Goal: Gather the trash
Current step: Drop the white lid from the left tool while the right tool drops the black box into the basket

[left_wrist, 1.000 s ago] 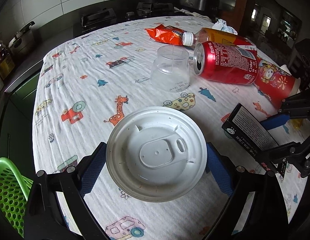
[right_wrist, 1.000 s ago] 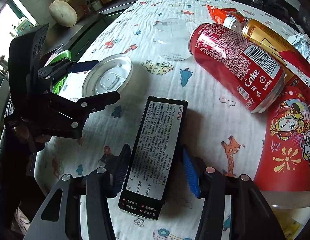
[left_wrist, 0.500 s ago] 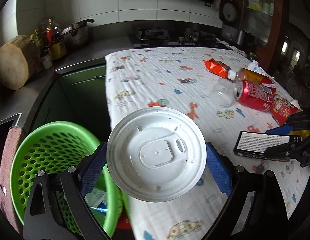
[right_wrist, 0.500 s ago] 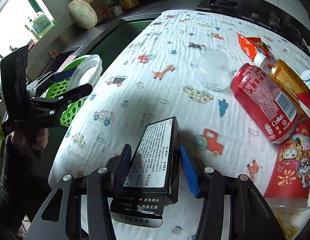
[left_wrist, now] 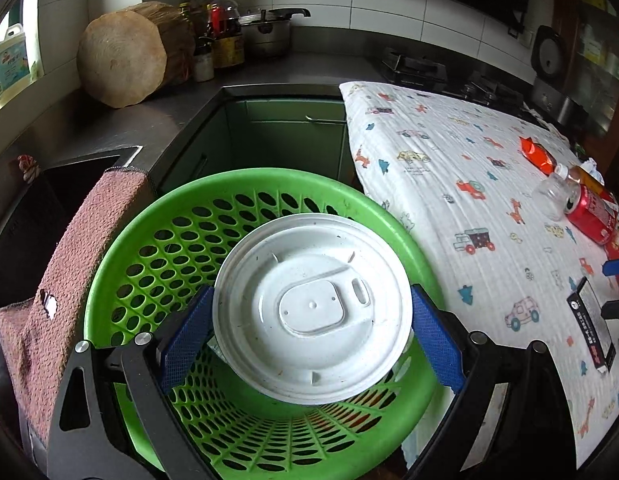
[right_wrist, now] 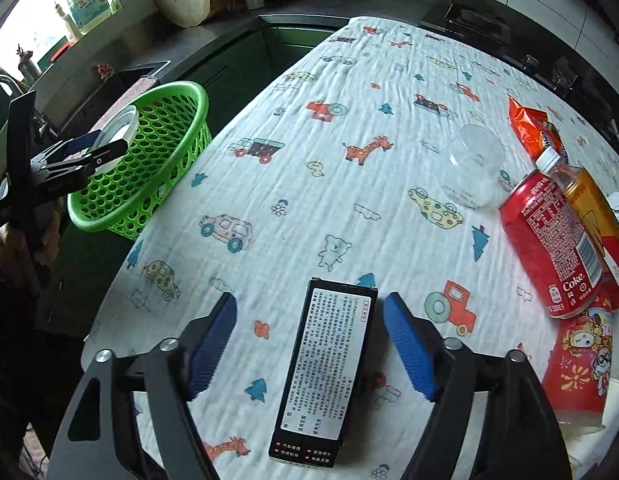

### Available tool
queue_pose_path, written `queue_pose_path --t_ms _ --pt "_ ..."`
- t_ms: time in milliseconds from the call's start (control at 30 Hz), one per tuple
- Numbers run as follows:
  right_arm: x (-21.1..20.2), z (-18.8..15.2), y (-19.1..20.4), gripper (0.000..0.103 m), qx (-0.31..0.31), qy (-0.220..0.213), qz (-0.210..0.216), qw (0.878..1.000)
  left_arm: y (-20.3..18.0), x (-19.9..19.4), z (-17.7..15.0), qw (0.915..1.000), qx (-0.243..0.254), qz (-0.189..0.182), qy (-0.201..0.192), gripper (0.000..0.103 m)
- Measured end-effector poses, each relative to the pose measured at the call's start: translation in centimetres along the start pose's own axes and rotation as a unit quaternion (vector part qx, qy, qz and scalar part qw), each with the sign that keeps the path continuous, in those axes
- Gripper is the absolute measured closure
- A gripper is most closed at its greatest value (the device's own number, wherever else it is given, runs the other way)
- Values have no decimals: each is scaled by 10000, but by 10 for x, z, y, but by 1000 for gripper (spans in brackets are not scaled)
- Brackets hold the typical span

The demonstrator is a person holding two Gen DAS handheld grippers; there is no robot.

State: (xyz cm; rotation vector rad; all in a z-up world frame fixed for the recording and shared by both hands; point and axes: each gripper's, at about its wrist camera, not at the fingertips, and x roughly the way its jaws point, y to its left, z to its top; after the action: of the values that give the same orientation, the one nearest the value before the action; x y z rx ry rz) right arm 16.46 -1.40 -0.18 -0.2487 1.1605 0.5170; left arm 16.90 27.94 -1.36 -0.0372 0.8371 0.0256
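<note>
My left tongs (left_wrist: 311, 322) have swung off the desk (right_wrist: 349, 184) and now hold the white lid (left_wrist: 312, 309), pinched at its rim, right above the green basket (left_wrist: 157, 236), so I judge a drop is next. My right tongs (right_wrist: 310, 354) have let go: spread wide, the black box (right_wrist: 327, 368) lies flat on the desk between them, well right of the basket.

Right wrist view, right edge of frame: I read "Coke" in white near base of red can (right_wrist: 553, 240); rest of its print is Chinese, too fine for me. Black box (right_wrist: 323, 376), lower centre: white label carries dense Chinese text, red marks along bottom edge, illegible to me. Left wrist view: nothing readable.
</note>
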Motion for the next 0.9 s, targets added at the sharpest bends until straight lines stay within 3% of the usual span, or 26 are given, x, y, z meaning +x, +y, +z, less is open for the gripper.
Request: queue_pose_path --t_ms 167,433,667,900 --pt "15 -11 -1 29 -2 308 -112 9995 10 14 -8 9997 -143 95 197 10" --pt "29 -19 -4 56 100 507 -78 9986 18 26 -20 9982 -230 286 468 10" --pt "15 -5 3 58 60 224 77 9997 24 26 -26 9975 -286 341 548 9" --pt "-2 40 36 59 -242 -264 452 9983 32 24 -31 9966 -456 306 607 8"
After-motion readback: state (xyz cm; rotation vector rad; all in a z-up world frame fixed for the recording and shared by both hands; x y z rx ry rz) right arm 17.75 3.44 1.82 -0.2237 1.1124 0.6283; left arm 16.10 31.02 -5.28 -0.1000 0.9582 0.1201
